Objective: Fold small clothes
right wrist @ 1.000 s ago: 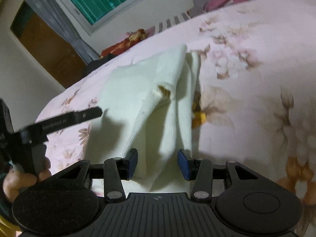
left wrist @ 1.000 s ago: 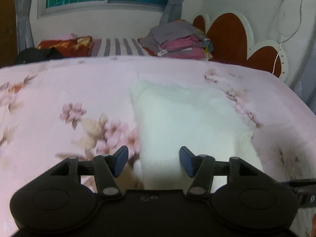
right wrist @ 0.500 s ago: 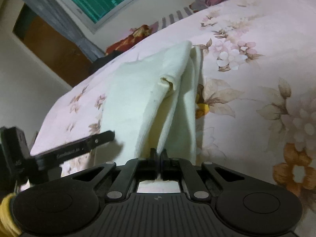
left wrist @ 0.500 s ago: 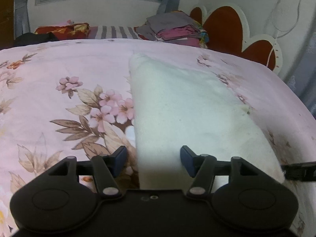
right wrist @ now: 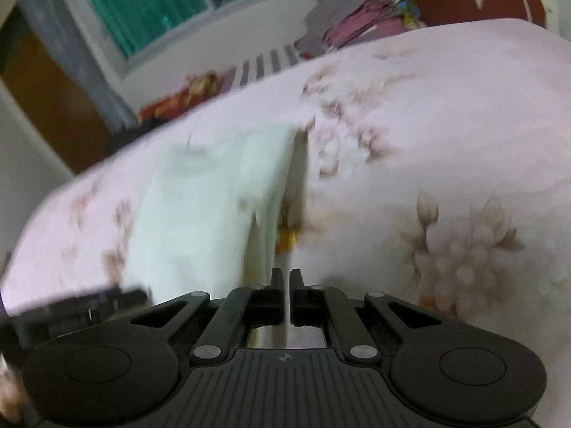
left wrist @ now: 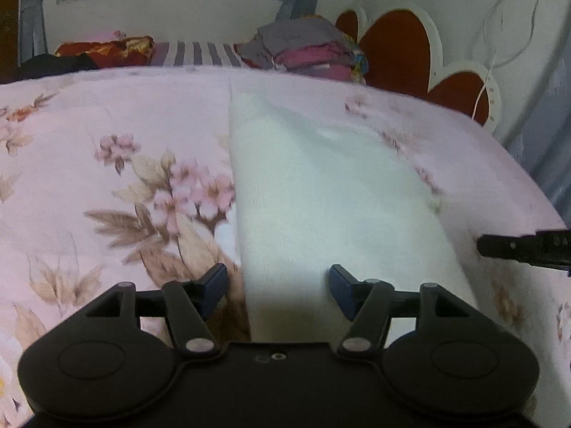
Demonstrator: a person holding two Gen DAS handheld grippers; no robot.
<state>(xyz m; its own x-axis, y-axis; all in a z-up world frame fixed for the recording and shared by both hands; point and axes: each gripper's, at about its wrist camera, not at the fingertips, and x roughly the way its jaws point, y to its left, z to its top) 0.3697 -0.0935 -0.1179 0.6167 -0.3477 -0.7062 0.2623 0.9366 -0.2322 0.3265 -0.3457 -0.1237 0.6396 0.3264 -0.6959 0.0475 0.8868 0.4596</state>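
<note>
A pale cream garment [left wrist: 321, 192] lies lengthwise on the pink flowered bedspread [left wrist: 107, 178]. My left gripper [left wrist: 278, 281] is open over its near end, one blue pad left of the cloth's left edge and the other above the fabric, neither pressing. In the blurred right wrist view the same garment [right wrist: 200, 207] shows a raised fold along its right side. My right gripper [right wrist: 285, 278] is shut on the near edge of that fold, a thin strip of cloth between its fingers. The right gripper's black tip [left wrist: 524, 246] shows at the right edge of the left view.
A stack of folded grey and pink clothes [left wrist: 307, 50] sits at the far side of the bed, next to a red and white headboard [left wrist: 403, 46]. Red and striped pillows [left wrist: 107, 50] lie under the window. A white cable [left wrist: 489, 64] hangs on the wall.
My right gripper's jaws have closed on the garment's near right edge and lifted it a little. My left gripper has stayed over the near end, open.
</note>
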